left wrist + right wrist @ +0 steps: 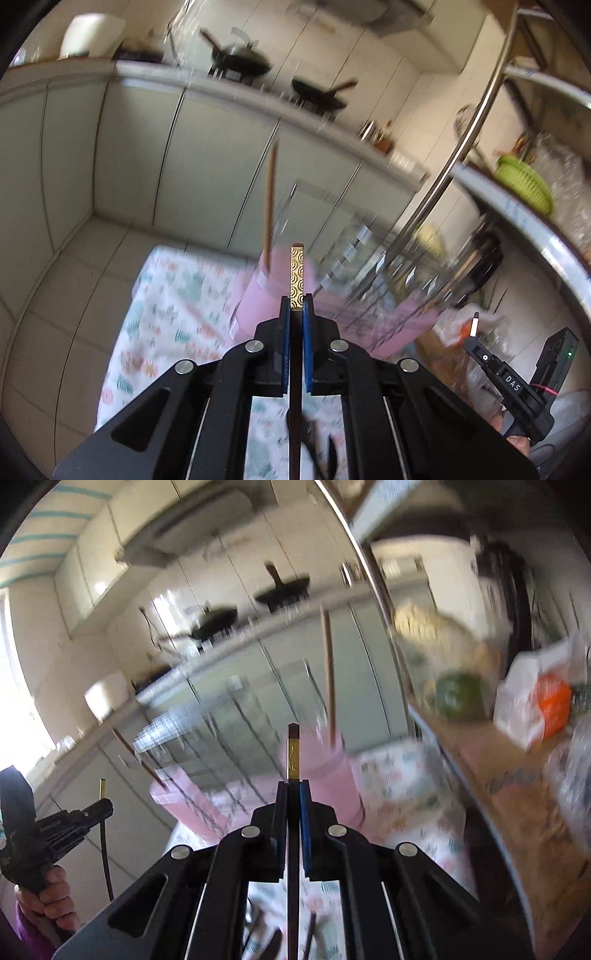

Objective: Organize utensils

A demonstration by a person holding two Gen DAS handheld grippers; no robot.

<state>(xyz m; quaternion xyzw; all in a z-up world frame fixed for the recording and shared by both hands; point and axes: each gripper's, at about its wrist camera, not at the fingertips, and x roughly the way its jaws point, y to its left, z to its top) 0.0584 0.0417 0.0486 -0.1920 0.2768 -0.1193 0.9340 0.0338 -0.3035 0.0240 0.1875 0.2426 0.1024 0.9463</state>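
A dark chopstick [296,275] with a gold end was clamped in the left hand-held gripper [296,308]. The right hand-held gripper [293,790] was closed on a second chopstick [293,753]. Both pointed toward a pink holder [258,295] with another stick [270,199], standing on the table's patterned cloth [166,306].

Ahead of the jaws, a bench under a patterned cloth [166,314] carries a pink dish rack [388,325] and what seems, through blur, a pink cup [258,295].
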